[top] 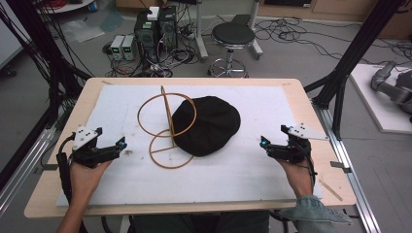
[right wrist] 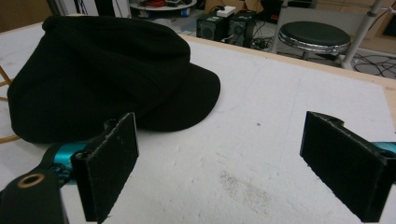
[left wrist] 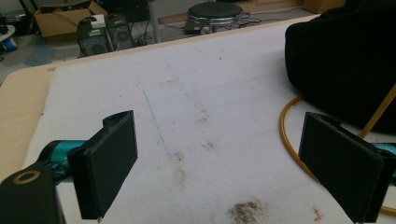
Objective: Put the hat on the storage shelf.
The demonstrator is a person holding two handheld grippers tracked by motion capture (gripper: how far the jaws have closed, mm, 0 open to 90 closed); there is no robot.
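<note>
Black cap [top: 206, 124] overlaps wire stand [top: 167, 131] between both tools [top: 112, 141] [top: 273, 138], jaws apart, empty.

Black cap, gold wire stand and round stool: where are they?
Black cap [top: 206, 125], high view, middle of its crown.
Gold wire stand [top: 167, 109], high view, its upright rod.
Round stool [top: 233, 34], high view, its seat.

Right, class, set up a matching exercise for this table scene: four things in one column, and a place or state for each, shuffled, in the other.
Things:
1. black cap
2. gold wire stand
3. left tool
4. round stool

Places or states:
A. on the floor beyond the table
B. jaws open, nothing between them, at the table's left
C. lying partly under the cap
D. resting at the middle of the white mat

Pairs: 1-D, 2-C, 3-B, 4-A
</note>
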